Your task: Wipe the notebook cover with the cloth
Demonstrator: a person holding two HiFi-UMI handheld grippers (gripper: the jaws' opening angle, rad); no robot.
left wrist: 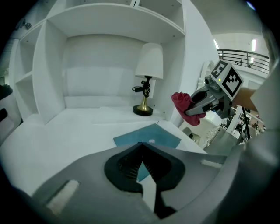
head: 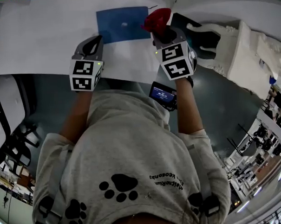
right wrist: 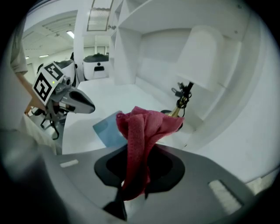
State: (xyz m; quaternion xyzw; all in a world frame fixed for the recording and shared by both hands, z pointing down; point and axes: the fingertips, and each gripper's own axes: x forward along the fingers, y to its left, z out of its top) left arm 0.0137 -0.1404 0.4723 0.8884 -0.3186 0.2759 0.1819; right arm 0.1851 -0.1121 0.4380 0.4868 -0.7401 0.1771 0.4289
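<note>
Right claw (right wrist: 138, 148) clamped on bunched red cloth (right wrist: 142, 124), left claw (left wrist: 141, 144) closed, empty, blue notebook (head: 122, 24) corner hidden behind cloth

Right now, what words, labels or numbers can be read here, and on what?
Nothing is legible.
Print on sweatshirt: one line, upside down, too small to read.
Cubes on left gripper and right gripper: square marker patterns, no words.
On small screen: blurred, unreadable.
On notebook and cloth: no text visible.

right tongs (right wrist: 131, 192) clamp red cloth (right wrist: 142, 131) | blue notebook (right wrist: 107, 127) beyond
</note>
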